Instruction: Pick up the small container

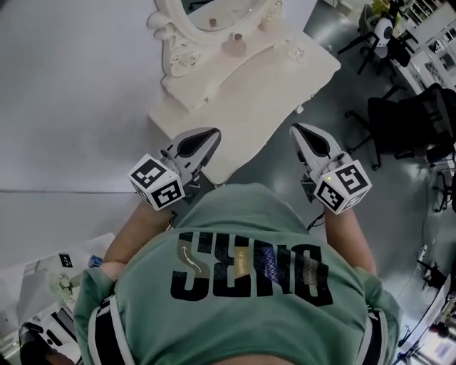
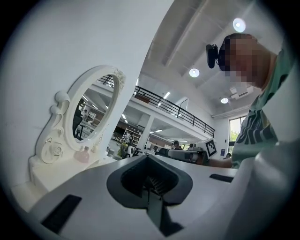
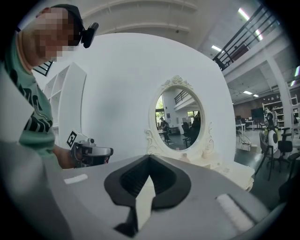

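Observation:
A small pink container [image 1: 235,45] stands on the white dressing table [image 1: 249,107], just below the oval mirror [image 1: 214,14]. In the left gripper view the pink container [image 2: 84,154] sits beside the mirror [image 2: 96,108], far beyond the jaws. My left gripper [image 1: 211,132] hovers at the table's near edge, shut and empty. My right gripper [image 1: 296,128] hangs off the table's near right corner, also shut with nothing in it. Both sets of jaws meet in their own views, the left gripper [image 2: 149,157] and the right gripper [image 3: 149,157]. A pale small jar [image 3: 184,157] shows past the right jaws.
Another small bottle [image 1: 269,16] and a clear glass piece [image 1: 296,51] stand on the table top. Black office chairs [image 1: 406,121] and a tripod stand [image 1: 381,32] fill the floor on the right. A white wall runs along the left. Clutter [image 1: 57,281] lies at lower left.

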{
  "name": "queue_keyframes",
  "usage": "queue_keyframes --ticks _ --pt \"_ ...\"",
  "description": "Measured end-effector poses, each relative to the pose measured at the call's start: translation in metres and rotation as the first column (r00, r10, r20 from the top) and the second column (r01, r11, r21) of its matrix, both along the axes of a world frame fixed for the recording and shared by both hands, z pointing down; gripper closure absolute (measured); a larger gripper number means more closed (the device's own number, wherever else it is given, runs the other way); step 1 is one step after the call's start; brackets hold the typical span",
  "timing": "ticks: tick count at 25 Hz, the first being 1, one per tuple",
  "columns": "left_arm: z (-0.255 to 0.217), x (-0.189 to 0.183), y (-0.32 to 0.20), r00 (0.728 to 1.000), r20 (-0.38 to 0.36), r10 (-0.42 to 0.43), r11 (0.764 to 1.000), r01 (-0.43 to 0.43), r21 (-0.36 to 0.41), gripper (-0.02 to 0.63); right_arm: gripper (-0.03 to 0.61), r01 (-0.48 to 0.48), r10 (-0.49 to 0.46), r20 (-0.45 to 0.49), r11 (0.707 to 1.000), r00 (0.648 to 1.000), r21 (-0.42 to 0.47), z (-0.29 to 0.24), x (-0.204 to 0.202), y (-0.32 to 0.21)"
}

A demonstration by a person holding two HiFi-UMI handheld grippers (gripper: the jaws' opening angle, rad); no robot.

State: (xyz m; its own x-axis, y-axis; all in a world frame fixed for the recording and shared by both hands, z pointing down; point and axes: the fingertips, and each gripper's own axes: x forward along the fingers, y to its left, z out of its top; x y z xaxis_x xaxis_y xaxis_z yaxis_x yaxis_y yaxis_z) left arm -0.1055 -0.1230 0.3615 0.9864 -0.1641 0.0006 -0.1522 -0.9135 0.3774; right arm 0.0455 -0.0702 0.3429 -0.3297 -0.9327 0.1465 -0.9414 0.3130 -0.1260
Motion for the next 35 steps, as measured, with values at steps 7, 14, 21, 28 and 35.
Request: queue_keyframes --ticks 7,14,21,28,35 --pt "0.007 -0.003 -0.03 1.0 0.01 -0.006 1.0 0.006 -0.012 0.611 0.569 -0.008 0.008 0.004 1.0 1.0 -0.025 0.003 0.006 -0.035" --pt "0.018 0.008 -0.051 0.995 0.029 -0.096 0.995 0.097 -0.03 0.611 0.569 0.063 -0.062 0.022 0.998 0.998 -0.025 0.013 0.029 -0.064" --pt "0.023 0.064 -0.074 0.968 0.074 -0.239 0.97 0.241 -0.019 0.611 0.569 0.154 -0.152 0.076 0.988 0.985 -0.013 0.025 0.102 -0.09" --pt "0.027 0.126 -0.1 0.937 0.104 -0.332 0.942 0.336 -0.02 0.611 0.569 0.233 -0.232 0.055 0.972 0.971 -0.004 0.037 0.167 -0.122" --pt "0.033 0.118 -0.119 0.943 0.114 -0.313 0.949 0.316 -0.012 0.611 0.569 0.213 -0.212 0.062 0.977 0.975 -0.022 0.051 0.154 -0.144"
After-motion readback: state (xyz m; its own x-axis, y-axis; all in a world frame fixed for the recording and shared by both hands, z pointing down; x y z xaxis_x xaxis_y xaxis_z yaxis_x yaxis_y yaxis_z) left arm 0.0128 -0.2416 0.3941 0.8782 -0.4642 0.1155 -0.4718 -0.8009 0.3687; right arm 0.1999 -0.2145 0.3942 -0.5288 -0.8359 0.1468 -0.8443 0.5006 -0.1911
